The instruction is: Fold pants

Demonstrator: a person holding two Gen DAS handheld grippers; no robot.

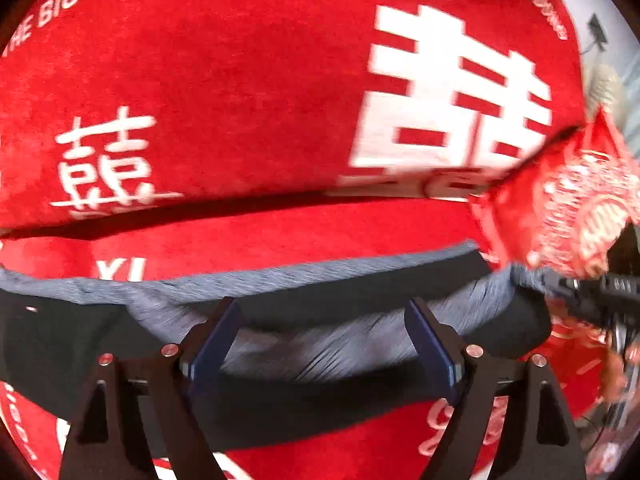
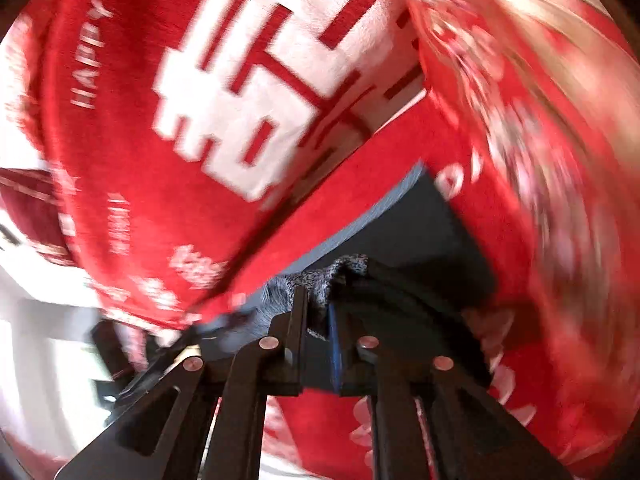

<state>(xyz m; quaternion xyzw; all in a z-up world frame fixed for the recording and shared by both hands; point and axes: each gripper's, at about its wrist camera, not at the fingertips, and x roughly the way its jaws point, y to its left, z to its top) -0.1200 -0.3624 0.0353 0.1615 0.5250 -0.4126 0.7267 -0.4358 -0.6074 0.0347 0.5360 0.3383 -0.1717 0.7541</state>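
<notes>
The pants (image 1: 320, 344) are dark navy with a grey-blue inner side and lie on a red blanket (image 1: 224, 80) with white characters. In the left wrist view my left gripper (image 1: 322, 308) is open, its fingers standing apart over the raised grey edge of the pants. The right gripper (image 1: 600, 288) shows at the right edge there, at the pants' end. In the right wrist view my right gripper (image 2: 318, 300) is shut on a bunched grey edge of the pants (image 2: 344, 268). The view is motion-blurred.
A red patterned cloth (image 1: 568, 200) lies at the right of the blanket and fills the right side of the right wrist view (image 2: 540, 140). A white floor or wall (image 2: 36, 340) shows at the left beyond the blanket's edge.
</notes>
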